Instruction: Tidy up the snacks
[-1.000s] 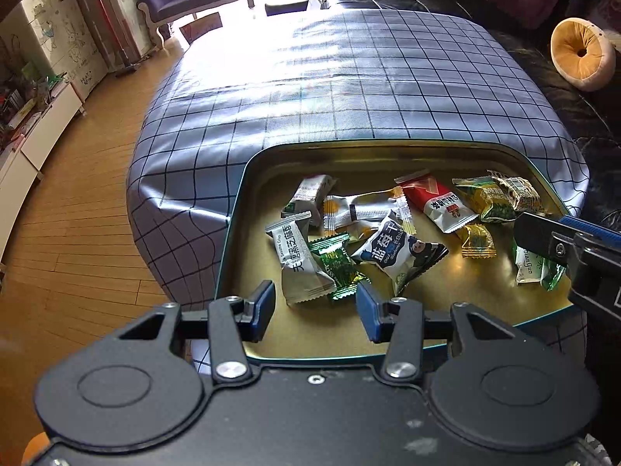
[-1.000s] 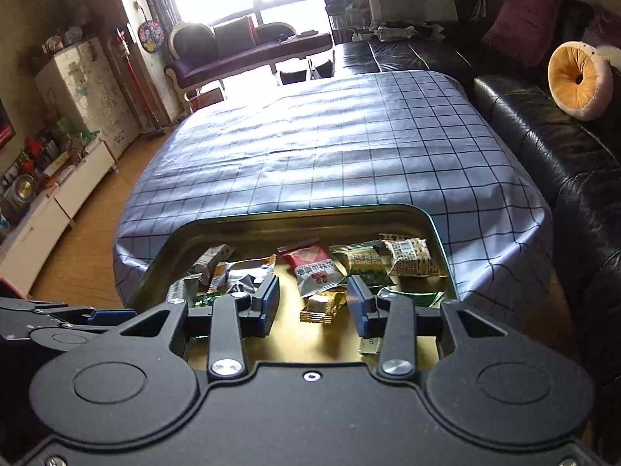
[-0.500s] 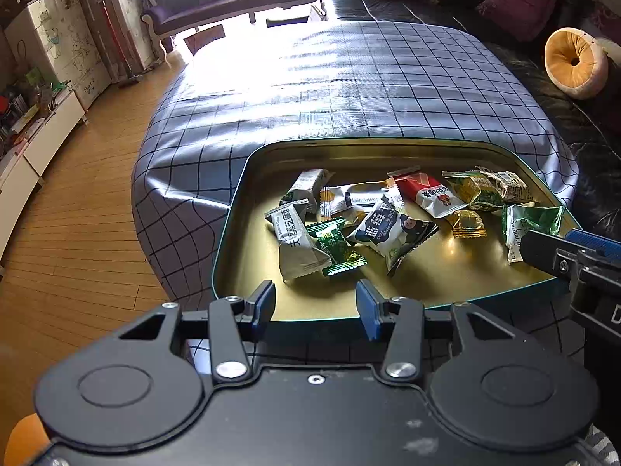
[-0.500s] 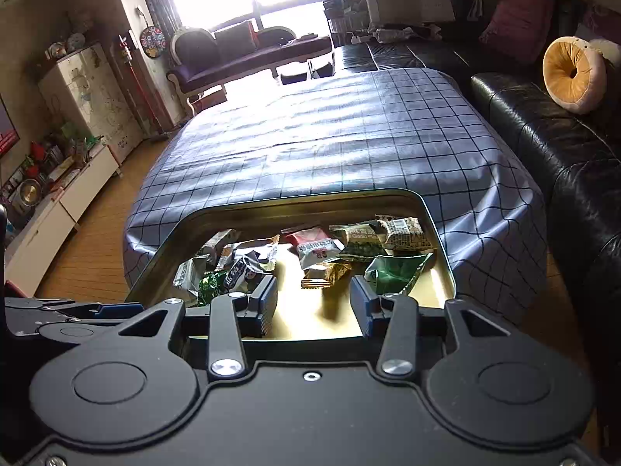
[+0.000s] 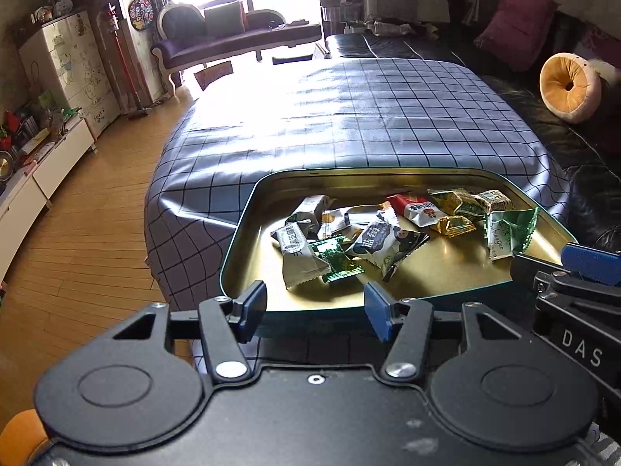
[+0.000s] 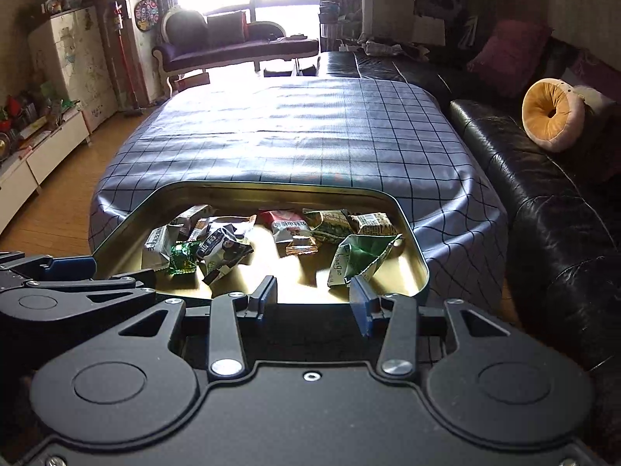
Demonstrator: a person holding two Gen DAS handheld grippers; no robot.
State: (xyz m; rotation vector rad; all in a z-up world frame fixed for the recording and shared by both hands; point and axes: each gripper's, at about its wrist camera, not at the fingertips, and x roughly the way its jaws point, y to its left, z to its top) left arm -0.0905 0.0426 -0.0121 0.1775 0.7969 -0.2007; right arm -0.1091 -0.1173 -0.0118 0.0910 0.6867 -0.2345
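A shallow gold tin (image 5: pixel 248 264) (image 6: pixel 128 229) sits at the near end of the checked table and holds several wrapped snacks: a red packet (image 5: pixel 417 207) (image 6: pixel 289 225), a green torn packet (image 5: pixel 508 231) (image 6: pixel 359 258), a dark blue-and-white packet (image 5: pixel 384 242) (image 6: pixel 221 250), a small green candy (image 5: pixel 335 258). My left gripper (image 5: pixel 315 312) hovers at the tin's near rim, its jaws opening with nothing between them. My right gripper (image 6: pixel 315 305) stands open just before the near rim, empty. Each gripper shows at the other view's edge.
The checked tablecloth (image 5: pixel 349 116) stretches beyond the tin. A black leather sofa (image 6: pixel 543 202) with an orange ring cushion (image 6: pixel 551 114) runs along the right. Wooden floor (image 5: pixel 77 225) and low white cabinets (image 5: pixel 42 171) lie to the left.
Both grippers have drawn back from over the tin to its near rim, so the snacks look farther off. The left jaws have spread wider. The right jaws also stand wider apart.
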